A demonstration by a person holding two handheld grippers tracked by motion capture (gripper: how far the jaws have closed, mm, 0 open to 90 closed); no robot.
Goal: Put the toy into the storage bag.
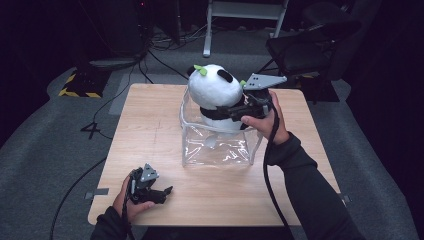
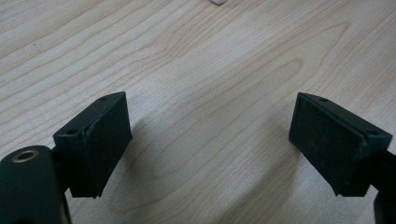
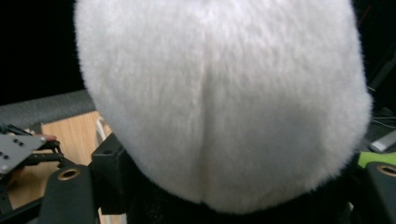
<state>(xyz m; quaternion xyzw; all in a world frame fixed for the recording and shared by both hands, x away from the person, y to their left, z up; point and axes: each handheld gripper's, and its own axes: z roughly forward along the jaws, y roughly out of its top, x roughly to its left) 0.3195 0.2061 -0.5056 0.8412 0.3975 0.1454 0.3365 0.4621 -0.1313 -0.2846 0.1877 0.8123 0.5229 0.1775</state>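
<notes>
A white and black panda plush (image 1: 214,87) with green leaves on its head sits upright in a clear plastic bag (image 1: 217,147) at the middle of the wooden table (image 1: 150,125). Its head and shoulders stand above the bag's rim. My right gripper (image 1: 227,111) reaches in from the right at the black neck. In the right gripper view the white head (image 3: 219,93) bulges over my right gripper (image 3: 233,196), whose jaws sit on either side of the neck with fur against them. My left gripper (image 1: 162,194) rests near the front edge, and in its own view my left gripper (image 2: 210,144) is open over bare wood.
A dark chair (image 1: 305,50) and a white frame (image 1: 245,15) stand on the floor beyond the table. Cables and a yellow-striped base (image 1: 80,85) lie at the back left. Bare table (image 2: 210,56) stretches left of the bag.
</notes>
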